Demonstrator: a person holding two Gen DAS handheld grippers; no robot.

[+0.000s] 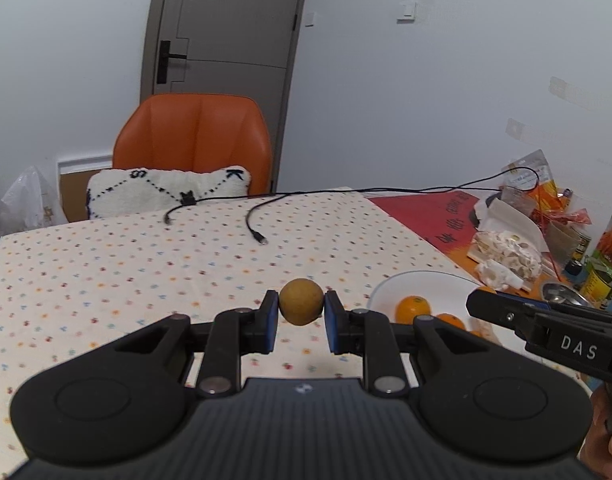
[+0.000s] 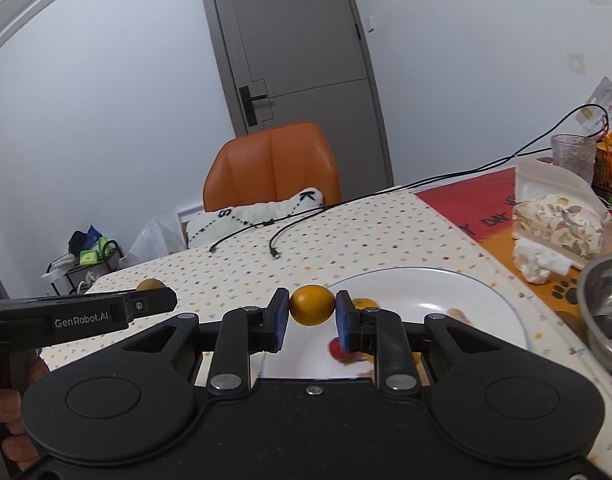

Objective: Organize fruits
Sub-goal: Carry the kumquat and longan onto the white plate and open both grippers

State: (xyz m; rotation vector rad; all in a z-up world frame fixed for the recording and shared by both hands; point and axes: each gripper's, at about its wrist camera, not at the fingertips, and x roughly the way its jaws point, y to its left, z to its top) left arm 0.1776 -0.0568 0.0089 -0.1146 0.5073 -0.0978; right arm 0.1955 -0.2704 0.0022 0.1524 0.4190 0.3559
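A brown round fruit (image 1: pixel 301 307) is pinched by the left gripper (image 1: pixel 300 320) and an orange (image 2: pixel 312 305) by the right gripper (image 2: pixel 310 318), so either could be rolled out if tilted.

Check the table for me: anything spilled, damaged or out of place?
Nothing spilled or damaged. Only oddity: two loose black cables lie across the dotted tablecloth, ends unplugged, beyond the fruit work area.

The left gripper (image 1: pixel 301 312) is closed on a brown fruit (image 1: pixel 301 301), both pads touching it. The right gripper (image 2: pixel 311 312) is closed on an orange (image 2: pixel 312 305). Both grippers are level, side by side.
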